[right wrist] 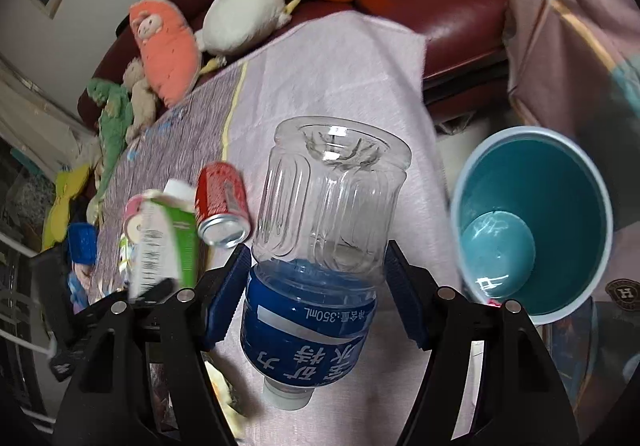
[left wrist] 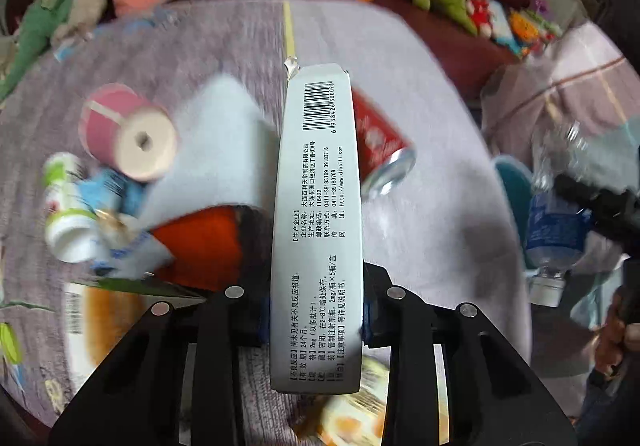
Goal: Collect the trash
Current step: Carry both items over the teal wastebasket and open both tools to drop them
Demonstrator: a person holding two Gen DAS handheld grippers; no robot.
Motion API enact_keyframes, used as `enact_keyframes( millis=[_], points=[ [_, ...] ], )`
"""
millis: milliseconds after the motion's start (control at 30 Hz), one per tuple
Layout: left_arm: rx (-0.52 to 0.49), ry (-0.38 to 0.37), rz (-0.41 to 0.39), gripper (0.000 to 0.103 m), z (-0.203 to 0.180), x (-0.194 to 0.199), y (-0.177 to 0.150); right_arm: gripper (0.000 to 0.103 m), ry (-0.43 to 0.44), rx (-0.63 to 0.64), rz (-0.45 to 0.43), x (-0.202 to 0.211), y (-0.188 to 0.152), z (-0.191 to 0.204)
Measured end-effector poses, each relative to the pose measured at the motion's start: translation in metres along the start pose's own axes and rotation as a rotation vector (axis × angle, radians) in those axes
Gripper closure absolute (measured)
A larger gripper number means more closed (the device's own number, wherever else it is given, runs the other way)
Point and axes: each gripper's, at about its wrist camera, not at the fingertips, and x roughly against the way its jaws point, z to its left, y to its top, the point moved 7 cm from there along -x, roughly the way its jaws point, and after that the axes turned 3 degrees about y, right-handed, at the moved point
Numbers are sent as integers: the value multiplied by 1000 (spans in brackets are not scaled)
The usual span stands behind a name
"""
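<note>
Right wrist view: the clear plastic water bottle with a blue label sits upside down between the blue pads of the right gripper, cap toward the camera and base pointing away. The jaws stand moderately wide and clamp the bottle at the label band. It hangs above the bench covered with a pale lilac cloth, left of the teal plastic waste bin with a pale rim.

Step in hand, as judged: carry the bottle to the bin. Bring the whole bottle inside the rim before easing the jaws apart, since its long body could catch the near edge. Hold the grip steady; thin ribbed plastic may buckle and slip.

Left wrist view: the left gripper has its jaws narrowed onto a long white cardboard medicine box with a barcode, held by its lower half and pointing away. Deliver it second, so the two grippers do not meet over the bin.

Containers: the bin shows a bare teal floor; nothing is seen inside, though its nearest part is hidden. A red aluminium drink can lies on its side on the cloth, its contents unknown. A pink-wrapped paper roll and a small white bottle with a green label lie further left on the bench.
</note>
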Motion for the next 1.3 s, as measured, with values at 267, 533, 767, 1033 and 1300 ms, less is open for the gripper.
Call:
enact_keyframes(
  millis=[267, 533, 767, 1033, 1300],
  points=[
    [-93, -111, -116, 71, -56, 54, 34, 38, -67, -86, -103, 39, 20, -59],
    [-268, -273, 11, 71, -182, 0, 36, 38, -170, -209, -170, 73, 26, -143],
    [-415, -321, 125, 71, -279, -62, 19, 38, -234, -283, -188, 83, 26, -194],
    [-455, -286, 169, 32, -321, -112, 16, 38, -276, -305, -177, 82, 29, -220],
    [-421, -265, 177, 27, -297, -112, 20, 38, -267, -302, -159, 69, 32, -222]
  ],
)
